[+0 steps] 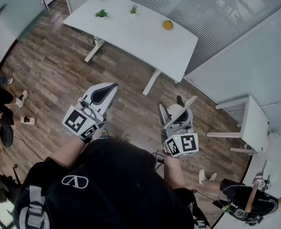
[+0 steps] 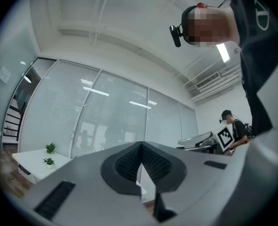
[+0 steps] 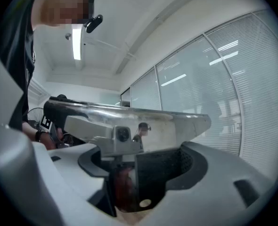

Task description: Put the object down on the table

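As right gripper (image 1: 176,111) clamps metal tool (image 3: 143,121), white table (image 1: 131,30), plank floor (image 1: 50,75), glass walls (image 1: 212,13)

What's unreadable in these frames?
Right gripper view: shiny metal object fills the frame, too close to name; edge-on in head view.
Head view: orange thing on white table, too small to identify.
Head view: wood floor beneath the person, hidden by their body.
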### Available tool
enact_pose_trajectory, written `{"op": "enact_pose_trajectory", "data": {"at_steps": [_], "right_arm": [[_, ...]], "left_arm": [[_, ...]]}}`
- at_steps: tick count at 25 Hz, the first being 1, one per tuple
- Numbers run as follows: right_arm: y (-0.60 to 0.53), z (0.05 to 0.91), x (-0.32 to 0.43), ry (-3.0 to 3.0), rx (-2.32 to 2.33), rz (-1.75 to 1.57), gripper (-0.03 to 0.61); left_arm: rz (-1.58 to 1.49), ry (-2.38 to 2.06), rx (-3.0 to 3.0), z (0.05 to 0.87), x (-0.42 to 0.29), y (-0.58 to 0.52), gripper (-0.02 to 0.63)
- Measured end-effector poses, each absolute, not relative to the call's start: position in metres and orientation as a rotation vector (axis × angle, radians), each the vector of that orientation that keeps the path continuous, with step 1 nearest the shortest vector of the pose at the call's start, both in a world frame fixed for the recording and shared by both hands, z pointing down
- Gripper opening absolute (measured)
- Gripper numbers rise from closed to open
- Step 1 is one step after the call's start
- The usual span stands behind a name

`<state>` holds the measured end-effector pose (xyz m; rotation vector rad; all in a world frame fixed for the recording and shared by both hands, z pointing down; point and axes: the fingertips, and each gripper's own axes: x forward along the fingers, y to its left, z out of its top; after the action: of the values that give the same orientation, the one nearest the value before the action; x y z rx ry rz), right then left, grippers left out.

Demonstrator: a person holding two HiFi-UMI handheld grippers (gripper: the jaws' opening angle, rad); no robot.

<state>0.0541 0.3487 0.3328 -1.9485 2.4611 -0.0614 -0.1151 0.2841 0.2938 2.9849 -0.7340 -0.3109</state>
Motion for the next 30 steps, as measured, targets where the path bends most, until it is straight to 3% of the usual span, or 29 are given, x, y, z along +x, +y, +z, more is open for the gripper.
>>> {"op": "enact_pose_trajectory", "data": {"at_steps": [30], "right_arm": [[0.32, 0.356, 0.111, 2.553, -1.818, -0.034, 0.319]], "left_arm": [[-0.284, -0.843, 2.979, 0.311, -0.055, 0.265, 0.003]]}}
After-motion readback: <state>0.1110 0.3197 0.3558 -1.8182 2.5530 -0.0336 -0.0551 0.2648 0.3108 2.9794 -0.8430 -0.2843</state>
